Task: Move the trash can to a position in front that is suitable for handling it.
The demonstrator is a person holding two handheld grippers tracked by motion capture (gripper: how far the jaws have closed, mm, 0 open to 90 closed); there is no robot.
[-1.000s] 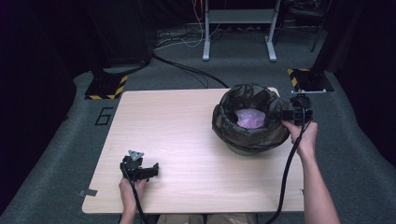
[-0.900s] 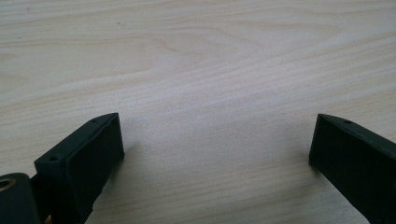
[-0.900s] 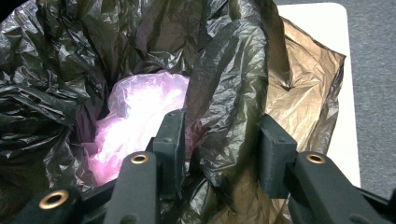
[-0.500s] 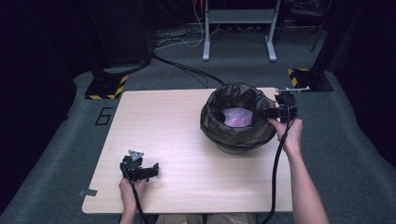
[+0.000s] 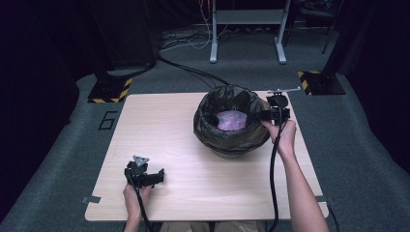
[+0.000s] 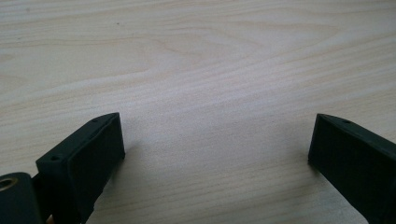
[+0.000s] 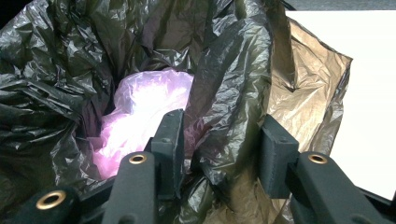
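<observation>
The right gripper (image 5: 265, 115) sits at the right rim of a bin (image 5: 232, 126) lined with a black bin bag (image 7: 233, 88), and the bin stands on the right half of the wooden table (image 5: 159, 125), toward its far edge. In the right gripper view the jaws stand partly closed with a bunched fold of the bag's rim between them, one jaw inside the bin and one outside; the film fills the gap, so this reads as a hold on the rim. A crumpled pink bag (image 7: 140, 116) lies down inside the liner, close to the inner jaw but not caught by it, as far as the frame shows. The left gripper (image 5: 157, 178) rests low over bare table at the near left, well apart from the bin, its jaws wide open with nothing between them. The step in hand looks like moving the bin across the table by its lined rim (or drawing the liner's edge along). To do it well, the pull should stay low and level, so the bin slides rather than tips, and slow enough that the thin film neither tears nor slips out of the jaws. If the bin starts to lean, the free left gripper could steady its near side.
</observation>
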